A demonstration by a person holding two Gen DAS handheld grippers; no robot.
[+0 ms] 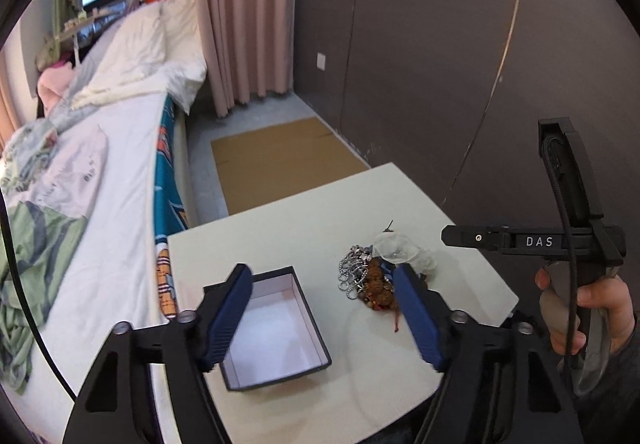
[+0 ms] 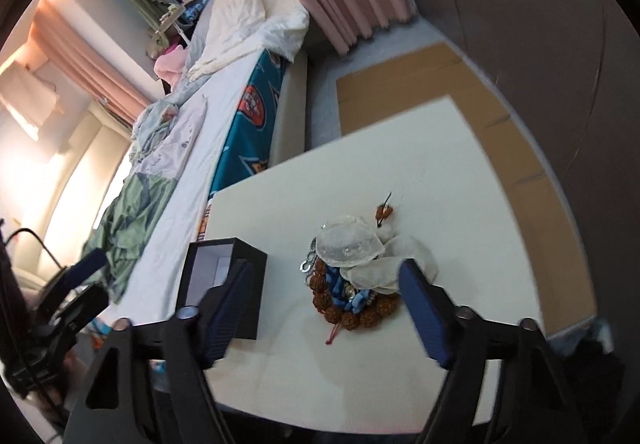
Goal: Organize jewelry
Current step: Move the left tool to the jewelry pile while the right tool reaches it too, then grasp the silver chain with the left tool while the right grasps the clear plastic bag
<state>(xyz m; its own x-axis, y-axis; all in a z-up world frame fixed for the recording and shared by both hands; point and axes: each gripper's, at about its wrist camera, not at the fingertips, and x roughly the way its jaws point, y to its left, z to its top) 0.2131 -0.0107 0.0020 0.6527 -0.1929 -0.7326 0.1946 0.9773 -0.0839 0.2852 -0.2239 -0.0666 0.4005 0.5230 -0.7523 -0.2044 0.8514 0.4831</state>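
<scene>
A pile of jewelry [image 1: 366,276] lies on the white table [image 1: 304,220]: silver ball chains, a brown bead bracelet [image 2: 352,314], blue pieces and clear organza pouches [image 2: 352,248]. An open black box with a white inside [image 1: 276,328] stands to the pile's left and holds nothing; it also shows in the right wrist view [image 2: 224,276]. My left gripper [image 1: 324,314] is open above the table, straddling the box's right part and the pile's edge. My right gripper [image 2: 326,302] is open, hovering over the pile. The right gripper's body shows in the left wrist view [image 1: 560,240].
A bed [image 1: 100,172] with rumpled bedding runs along the table's left side. A cardboard sheet [image 1: 280,160] lies on the floor beyond the table. A dark wall [image 1: 440,64] is on the right, with pink curtains [image 1: 244,12] behind.
</scene>
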